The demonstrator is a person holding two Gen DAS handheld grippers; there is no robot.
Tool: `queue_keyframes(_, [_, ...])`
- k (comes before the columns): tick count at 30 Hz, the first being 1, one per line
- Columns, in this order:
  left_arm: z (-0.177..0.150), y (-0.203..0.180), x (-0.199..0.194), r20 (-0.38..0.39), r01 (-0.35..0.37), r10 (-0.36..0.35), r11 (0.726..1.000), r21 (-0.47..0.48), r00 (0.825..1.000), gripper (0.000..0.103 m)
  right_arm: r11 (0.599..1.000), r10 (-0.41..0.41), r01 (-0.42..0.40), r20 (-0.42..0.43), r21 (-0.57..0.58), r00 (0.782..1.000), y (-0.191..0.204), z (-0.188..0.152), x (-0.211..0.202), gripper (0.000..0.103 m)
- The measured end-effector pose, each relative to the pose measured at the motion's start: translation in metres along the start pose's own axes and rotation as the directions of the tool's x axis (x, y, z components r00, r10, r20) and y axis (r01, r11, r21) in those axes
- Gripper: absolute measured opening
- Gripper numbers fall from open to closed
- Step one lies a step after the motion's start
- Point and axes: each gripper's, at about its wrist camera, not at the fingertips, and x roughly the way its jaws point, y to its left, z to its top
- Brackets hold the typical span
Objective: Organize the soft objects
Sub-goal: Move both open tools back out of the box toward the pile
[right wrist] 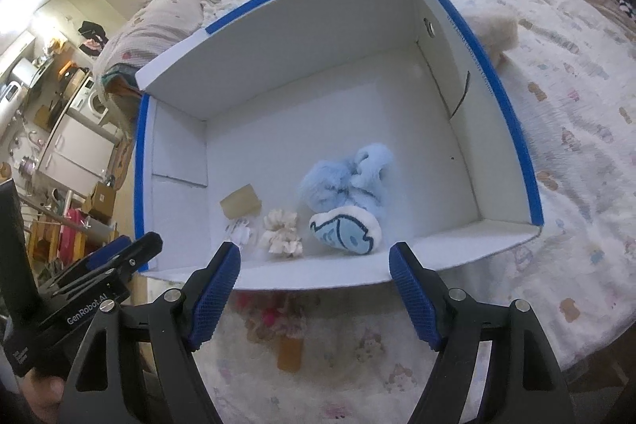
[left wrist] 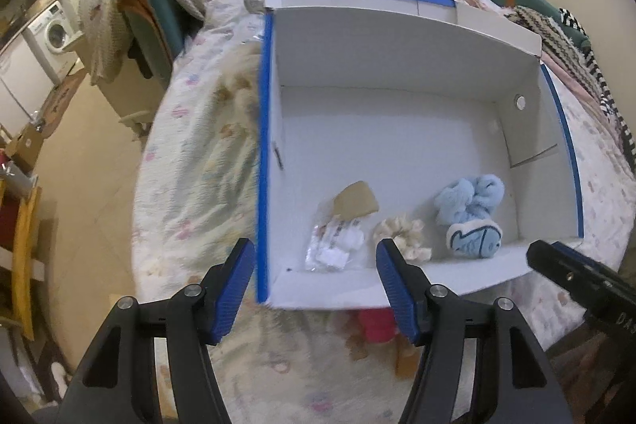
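Note:
A white cardboard box (left wrist: 397, 38) with blue tape on its rim stands open on the bed; it also shows in the right wrist view (right wrist: 278, 38). Inside, near the front wall, lie a blue fluffy plush (left wrist: 471, 215) (right wrist: 348, 195), a cream scrunchie (left wrist: 401, 237) (right wrist: 281, 232), and a clear packet with a tan card (left wrist: 342, 225) (right wrist: 240, 211). My left gripper (left wrist: 316, 283) is open and empty, just in front of the box's front left corner. My right gripper (right wrist: 316, 289) is open and empty, before the front wall.
A red and tan soft toy (left wrist: 375, 324) (right wrist: 278, 324) lies on the bedspread just in front of the box, under the grippers. A cream fluffy item (right wrist: 497, 30) lies right of the box, another (left wrist: 238, 94) left of it. Pillows and blankets are behind.

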Motion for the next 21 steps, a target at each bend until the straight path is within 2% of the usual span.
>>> queue_keyframes(4, [-0.011, 0.007, -0.012, 0.012, -0.008, 0.008, 1.000, 0.005, 1.000, 0.060, 1.000, 0.009, -0.009, -0.011, 0.000, 1.000, 0.004, -0.009, -0.005, 0.082])
queue_keyframes(12, [-0.033, 0.017, -0.027, 0.026, 0.030, -0.030, 0.999, -0.010, 0.999, 0.062, 1.000, -0.002, 0.003, -0.043, 0.031, 0.999, -0.006, -0.039, -0.005, 0.082])
queue_keyframes(21, [-0.053, 0.022, -0.011, 0.009, -0.015, 0.015, 1.000, -0.002, 1.000, 0.062, 1.000, -0.027, 0.026, -0.022, -0.013, 0.999, -0.010, -0.062, -0.001, 0.082])
